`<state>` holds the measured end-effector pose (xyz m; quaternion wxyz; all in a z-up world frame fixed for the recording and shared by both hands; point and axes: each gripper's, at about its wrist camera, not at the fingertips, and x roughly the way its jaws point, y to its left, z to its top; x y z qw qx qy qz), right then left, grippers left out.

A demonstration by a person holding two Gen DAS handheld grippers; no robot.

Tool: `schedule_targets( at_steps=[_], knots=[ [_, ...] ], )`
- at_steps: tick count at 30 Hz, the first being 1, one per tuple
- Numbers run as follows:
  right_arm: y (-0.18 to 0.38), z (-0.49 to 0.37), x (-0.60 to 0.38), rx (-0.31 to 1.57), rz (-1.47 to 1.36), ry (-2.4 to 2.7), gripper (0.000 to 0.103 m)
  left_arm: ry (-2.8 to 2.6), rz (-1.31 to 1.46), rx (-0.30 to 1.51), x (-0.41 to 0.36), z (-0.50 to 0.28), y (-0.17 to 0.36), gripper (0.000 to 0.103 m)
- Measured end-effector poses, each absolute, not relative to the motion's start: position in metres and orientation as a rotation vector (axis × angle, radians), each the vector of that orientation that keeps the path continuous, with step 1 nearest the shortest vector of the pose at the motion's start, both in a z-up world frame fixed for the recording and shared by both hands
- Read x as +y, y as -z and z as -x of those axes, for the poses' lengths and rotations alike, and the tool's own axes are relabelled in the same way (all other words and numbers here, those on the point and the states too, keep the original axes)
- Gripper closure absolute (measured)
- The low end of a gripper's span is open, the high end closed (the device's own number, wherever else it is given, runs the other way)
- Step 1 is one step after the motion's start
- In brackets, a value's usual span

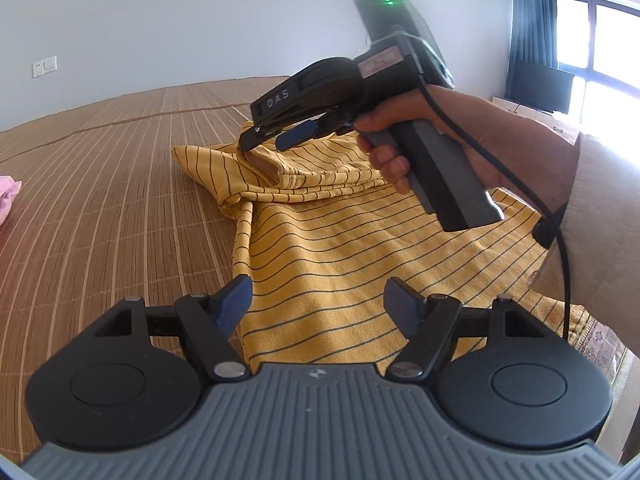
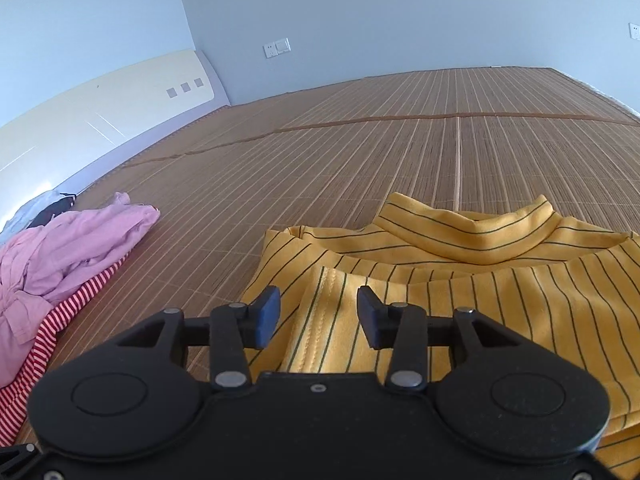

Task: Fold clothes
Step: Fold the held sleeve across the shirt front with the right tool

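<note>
I'm folding the shirt (image 1: 340, 248): right gripper (image 2: 318, 316) gaping above its sleeve, left gripper (image 1: 318, 306) gaping, empty; next I'm pinching.

Pale walls (image 2: 360, 8), wall switch (image 2: 277, 48). Bamboo mat (image 2: 400, 152) covers the surface; cream headboard (image 2: 100, 92) at left. Daylit window (image 1: 600, 48), dark curtain (image 1: 534, 20), monitor (image 1: 538, 86).
</note>
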<state>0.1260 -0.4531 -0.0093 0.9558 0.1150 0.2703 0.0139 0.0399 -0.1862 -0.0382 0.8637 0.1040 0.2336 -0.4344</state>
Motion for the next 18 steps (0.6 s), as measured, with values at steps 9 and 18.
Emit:
schedule_targets(
  at_steps=[9,18],
  knots=[
    [0.005,-0.14,-0.435,0.541,-0.08,0.074,0.091,0.935,-0.219,0.495,-0.189,-0.038,0.039,0.026],
    [0.024,-0.161,-0.433,0.599,-0.152,-0.001,0.072,0.926,-0.234,0.498,-0.189,-0.038,0.041,0.026]
  ],
)
